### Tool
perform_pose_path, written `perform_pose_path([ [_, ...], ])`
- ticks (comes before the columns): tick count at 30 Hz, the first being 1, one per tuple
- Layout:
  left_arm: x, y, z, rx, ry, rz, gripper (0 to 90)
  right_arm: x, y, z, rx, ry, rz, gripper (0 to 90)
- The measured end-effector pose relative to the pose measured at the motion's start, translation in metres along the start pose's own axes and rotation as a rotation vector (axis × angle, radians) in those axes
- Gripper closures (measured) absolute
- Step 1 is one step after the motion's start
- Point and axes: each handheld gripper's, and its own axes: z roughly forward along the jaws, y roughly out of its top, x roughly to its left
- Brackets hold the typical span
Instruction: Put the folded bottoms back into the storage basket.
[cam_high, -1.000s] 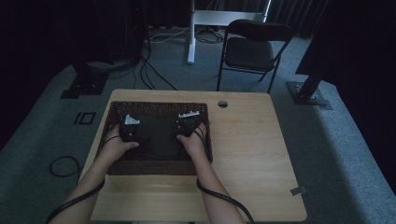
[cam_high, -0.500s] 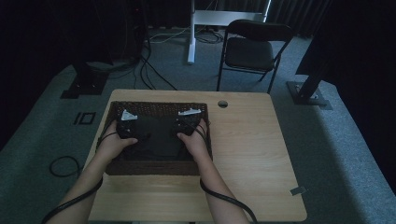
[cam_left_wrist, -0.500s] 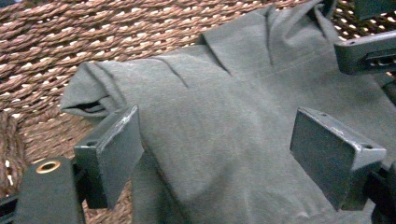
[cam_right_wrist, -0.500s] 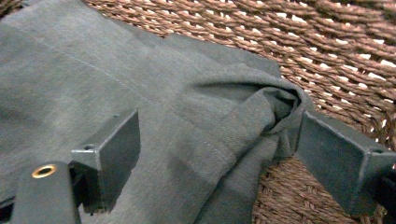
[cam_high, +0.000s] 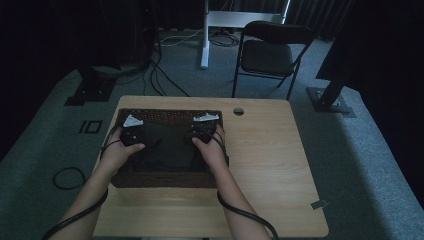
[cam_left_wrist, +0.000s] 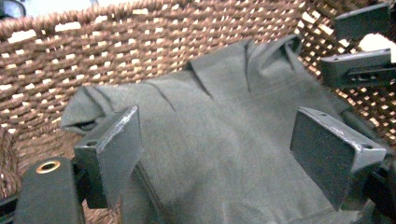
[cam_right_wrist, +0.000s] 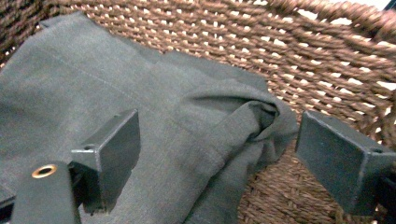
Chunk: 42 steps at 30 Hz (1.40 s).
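Grey cloth (cam_left_wrist: 219, 140) lies folded in the wicker basket (cam_high: 170, 116) at centre-left of the high view, long axis running left to right. I hold the left gripper (cam_left_wrist: 219, 154) and right gripper (cam_right_wrist: 224, 158) above it, jaws spread, pinching nothing. Risk: a bunched corner (cam_right_wrist: 261, 116) by the weave could snag or slip, I judge.
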Motion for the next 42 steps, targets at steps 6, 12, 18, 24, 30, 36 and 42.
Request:
perform_pose_path([
  [6,-0.001,0.004,-0.013,-0.002,-0.027,0.015,17.5,-0.002,0.005,-0.012,-0.029,0.012,-0.008,14.0],
  [12,-0.008,0.006,-0.023,-0.03,-0.056,0.02,17.4,-0.002,0.012,-0.027,-0.063,0.024,-0.01,14.0],
  [18,-0.015,0.012,-0.033,-0.053,-0.072,0.029,17.5,-0.004,0.017,-0.045,-0.086,0.016,-0.027,14.0],
  [24,-0.02,0.011,-0.044,-0.057,-0.087,0.046,17.5,-0.009,0.016,-0.059,-0.097,0.007,-0.034,14.0],
  [30,-0.028,0.006,-0.055,-0.082,-0.098,0.058,17.5,-0.018,0.013,-0.074,-0.115,-0.016,-0.043,14.0],
  [36,-0.037,0.003,-0.067,-0.126,-0.115,0.059,17.4,-0.03,0.005,-0.087,-0.123,-0.029,-0.043,13.9],
  [42,-0.045,-0.005,-0.077,-0.164,-0.151,0.04,17.4,-0.042,-0.006,-0.098,-0.13,-0.046,-0.036,13.9],
])
